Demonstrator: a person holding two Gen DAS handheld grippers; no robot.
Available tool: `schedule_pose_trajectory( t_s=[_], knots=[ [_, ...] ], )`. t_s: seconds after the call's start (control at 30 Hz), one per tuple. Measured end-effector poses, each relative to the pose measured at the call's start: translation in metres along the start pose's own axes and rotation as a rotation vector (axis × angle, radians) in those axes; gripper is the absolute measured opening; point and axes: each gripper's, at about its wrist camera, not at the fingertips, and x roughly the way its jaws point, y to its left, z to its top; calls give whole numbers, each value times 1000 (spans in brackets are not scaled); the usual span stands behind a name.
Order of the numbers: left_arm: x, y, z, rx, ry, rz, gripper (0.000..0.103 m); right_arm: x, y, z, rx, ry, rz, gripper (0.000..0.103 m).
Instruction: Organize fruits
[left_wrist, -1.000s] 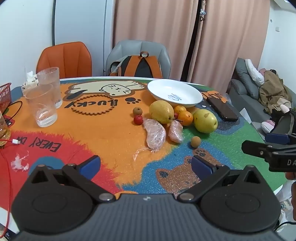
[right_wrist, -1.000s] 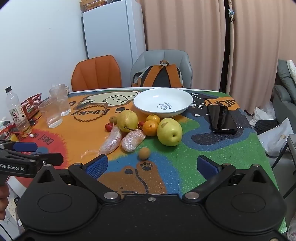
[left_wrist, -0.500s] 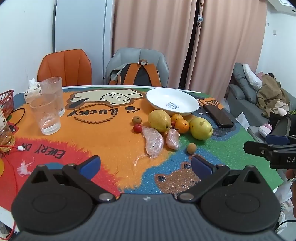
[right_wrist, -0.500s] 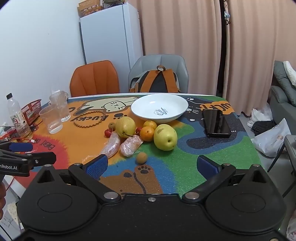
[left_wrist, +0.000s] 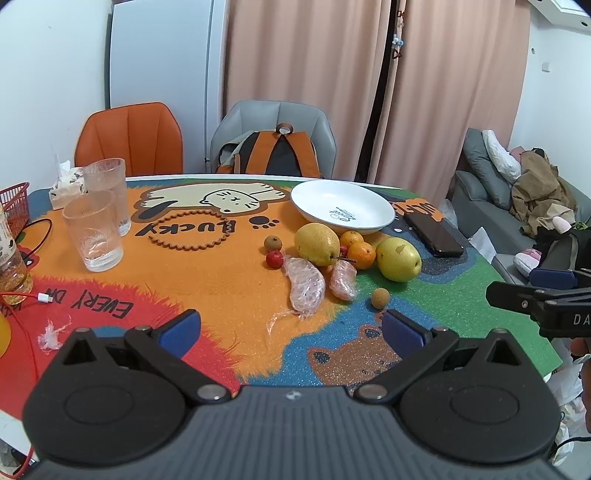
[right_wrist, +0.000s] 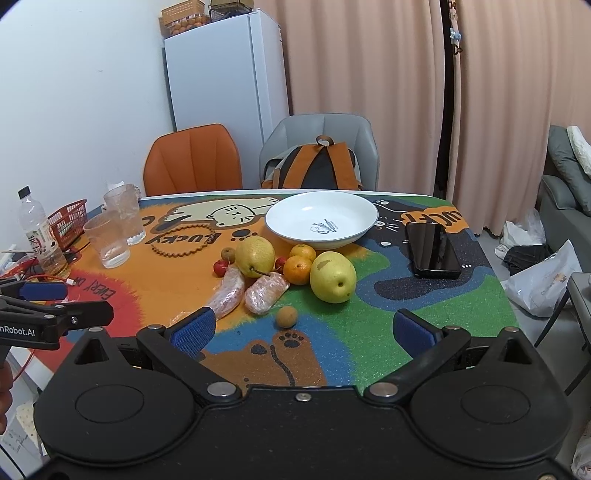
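An empty white plate (left_wrist: 341, 208) (right_wrist: 321, 219) sits at the table's far side. In front of it lie two yellow pears (left_wrist: 317, 243) (right_wrist: 333, 277), two oranges (left_wrist: 361, 254) (right_wrist: 297, 269), small red fruits (left_wrist: 274, 258), two brown longans (left_wrist: 380, 297) (right_wrist: 287, 316) and two plastic-wrapped pink pieces (left_wrist: 306, 282) (right_wrist: 266, 292). My left gripper (left_wrist: 291, 328) is open and empty, held back over the near table edge. My right gripper (right_wrist: 303, 328) is open and empty, also near the front edge, short of the fruit.
Two clear glasses (left_wrist: 94, 234) (right_wrist: 107, 243), a red basket (right_wrist: 68, 223), a bottle (right_wrist: 40, 236) and a red cable (left_wrist: 22, 297) stand at the left. A black phone (left_wrist: 432, 234) (right_wrist: 432, 249) lies right of the plate. Two chairs and a backpack (right_wrist: 314, 164) stand behind.
Both grippers have pulled back and risen a little from the table, so the fruit looks smaller and farther. Nothing on the table has moved.
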Motion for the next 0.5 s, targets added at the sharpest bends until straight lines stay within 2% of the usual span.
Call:
schedule_pose_trajectory(
  t_s=[0.5],
  knots=[
    [-7,1,0,0,-15,-3,103,-2,2,1,-5,-9,2,103]
  ],
)
